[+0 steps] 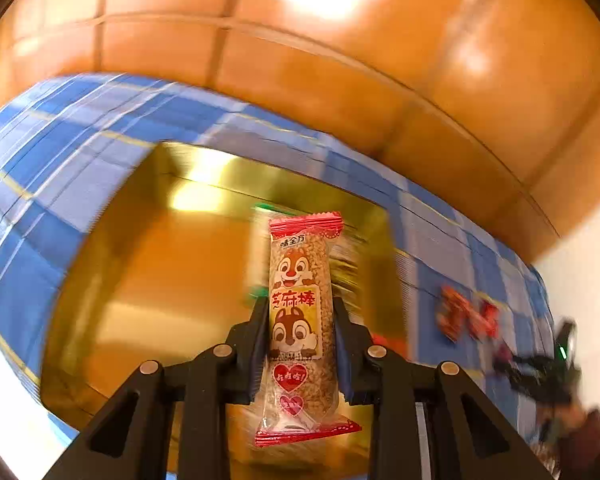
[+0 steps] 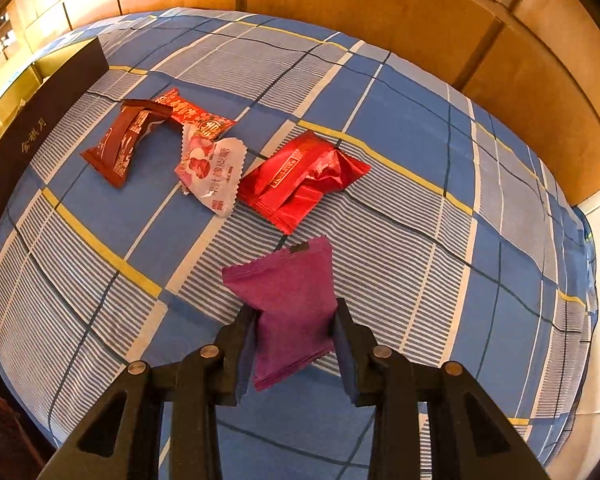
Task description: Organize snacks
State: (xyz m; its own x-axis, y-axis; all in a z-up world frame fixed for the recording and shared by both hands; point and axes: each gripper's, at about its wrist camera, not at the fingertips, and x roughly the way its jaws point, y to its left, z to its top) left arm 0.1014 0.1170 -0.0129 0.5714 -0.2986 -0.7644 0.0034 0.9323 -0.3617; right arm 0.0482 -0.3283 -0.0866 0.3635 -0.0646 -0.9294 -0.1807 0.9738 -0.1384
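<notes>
- Between the pads of the left gripper (image 1: 300,344), a long sesame snack bar (image 1: 300,320) stands upright, clamped near its middle by nearly closed jaws, above a gold-lined open box (image 1: 132,280).
- Between the two black fingers of the right gripper (image 2: 296,340), a purple pillow-shaped packet (image 2: 288,304) is pinched at its lower half; its upper end reaches out over the checked cloth (image 2: 400,120).
- The bar's wrapper is clear film showing a grainy tan filling, with crimped red ends, cartoon chipmunks and red hearts.
- The purple packet is matte with zigzag-cut edges; the cloth is blue and white plaid with thin yellow lines, slightly wrinkled.
- Only the right wrist view shows the loose snacks sharply: a glossy red foil packet (image 2: 300,178), a pink-and-white packet (image 2: 214,172), a dark brown-red packet (image 2: 126,140) overlapping an orange-red one (image 2: 196,116), and the box's dark outer wall (image 2: 20,148) at left.
- The left wrist view is motion-blurred; it alone looks into the box, where something green is too smeared to identify.
</notes>
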